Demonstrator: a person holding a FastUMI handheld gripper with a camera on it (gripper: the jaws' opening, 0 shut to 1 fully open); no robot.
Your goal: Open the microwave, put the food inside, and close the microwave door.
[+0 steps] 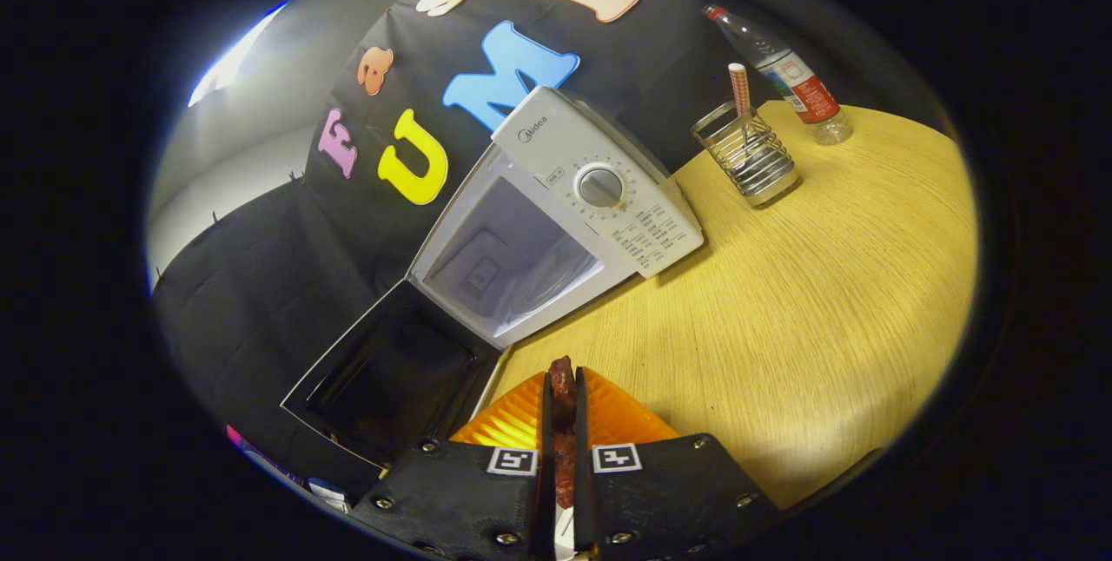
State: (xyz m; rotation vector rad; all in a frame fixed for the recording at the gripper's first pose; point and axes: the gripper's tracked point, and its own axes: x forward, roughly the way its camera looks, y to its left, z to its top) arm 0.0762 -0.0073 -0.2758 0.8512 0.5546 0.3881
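Tool is pinched narrow on the food, a dark reddish-brown piece held between both fingers with its end poking out just past the tips. Microwave sits on the worktop ahead of the fingers, door already swung fully open and lying out toward the tool, cavity exposed and looking empty.

Step in hand, by my read: carry the food in.
- Keep the pinch firm; the piece is thin and could slip or rotate.
- Line up on the cavity opening first, then go straight in, passing above the open door rather than across its edge.
- Stay off the control panel beside the opening.
- Set the food down on the cavity floor before releasing, don't drop it.
- Back out straight.

Wire holder and bottle stand well apart beyond the microwave, no obstruction.
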